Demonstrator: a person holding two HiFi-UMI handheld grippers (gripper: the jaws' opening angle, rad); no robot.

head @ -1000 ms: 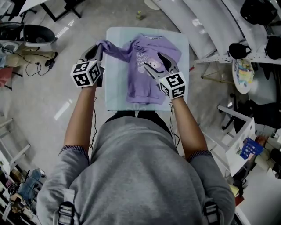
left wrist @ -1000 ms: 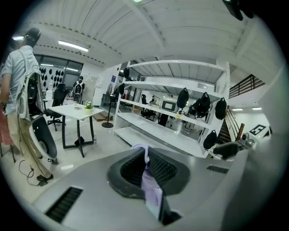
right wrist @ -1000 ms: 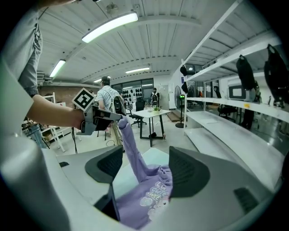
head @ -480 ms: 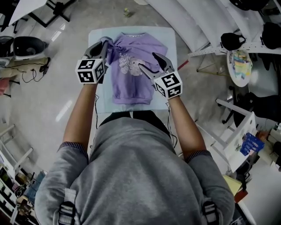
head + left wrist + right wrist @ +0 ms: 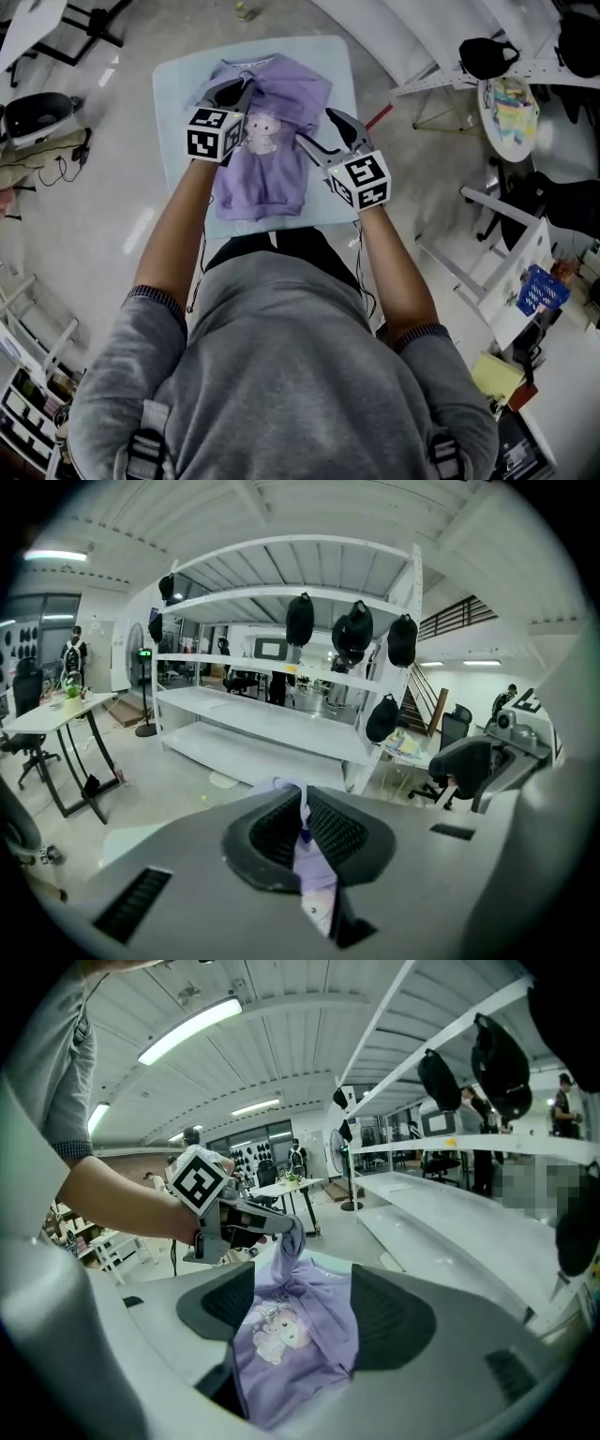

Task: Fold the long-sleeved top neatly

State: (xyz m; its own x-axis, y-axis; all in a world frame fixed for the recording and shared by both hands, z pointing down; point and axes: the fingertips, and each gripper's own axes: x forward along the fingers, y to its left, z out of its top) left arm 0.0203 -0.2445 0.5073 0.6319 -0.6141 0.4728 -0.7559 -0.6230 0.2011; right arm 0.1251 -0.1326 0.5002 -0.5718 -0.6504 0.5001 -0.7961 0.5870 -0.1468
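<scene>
midway: my left gripper point(image 5: 234, 91) clamps the sleeve point(image 5: 292, 1239), lifted over the top point(image 5: 267, 178); my right gripper point(image 5: 317, 128) gapes, empty; sleeve not yet laid, body unfolded, i judge

A pale table point(image 5: 173, 94) stands on a grey floor point(image 5: 94, 216). Off to its right in the head view are a white rack point(image 5: 272, 719) hung with black bags point(image 5: 300, 619), a round table point(image 5: 511, 108) with coloured clutter, a blue basket point(image 5: 544, 289) — and a black office chair point(image 5: 469, 766).
</scene>
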